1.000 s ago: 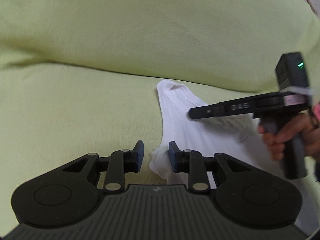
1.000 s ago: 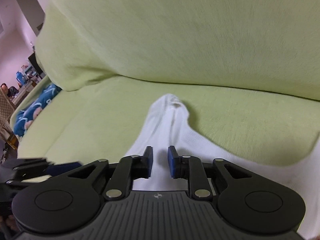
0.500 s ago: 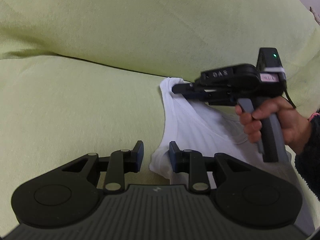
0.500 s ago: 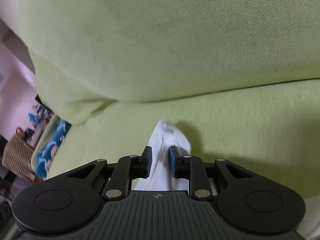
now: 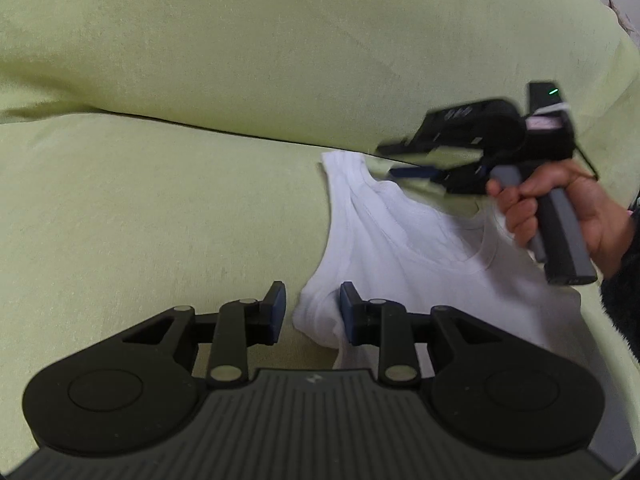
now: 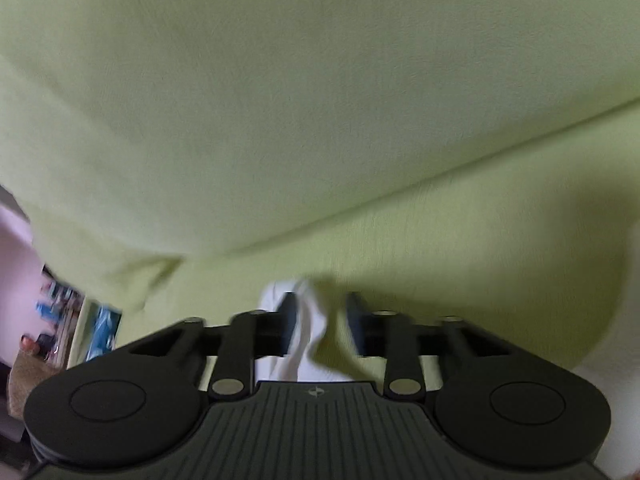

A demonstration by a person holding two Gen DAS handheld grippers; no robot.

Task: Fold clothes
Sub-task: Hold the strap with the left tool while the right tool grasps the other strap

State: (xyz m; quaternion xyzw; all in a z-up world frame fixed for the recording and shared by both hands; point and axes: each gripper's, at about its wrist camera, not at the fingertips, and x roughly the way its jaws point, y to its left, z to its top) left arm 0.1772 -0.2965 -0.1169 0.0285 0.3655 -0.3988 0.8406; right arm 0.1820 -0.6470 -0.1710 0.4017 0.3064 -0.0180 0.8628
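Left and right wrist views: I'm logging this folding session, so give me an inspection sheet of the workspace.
Surface: yellow-green sofa seat, backrest behind.
Job's things: white tank top flat on the seat, unfolded.
Clutter: nothing seen on the seat.
Grippers: left gripper open around the shirt's armhole edge; right gripper open, strap between its fingers, blurred.
Cables: thin black lead behind the right gripper.
Surroundings: blurred room items past the sofa end.

Both views sit low over the sofa seat (image 5: pixel 140 208), each looking forward along its own fingers toward the backrest (image 5: pixel 280 40). The left wrist view faces the white tank top (image 5: pixel 400 248) from its near left edge, close, with the right hand-held gripper (image 5: pixel 394 160) at far right. The right wrist view, nearer the backrest and tilted, shares the top's strap (image 6: pixel 308 320) and the seat seam.
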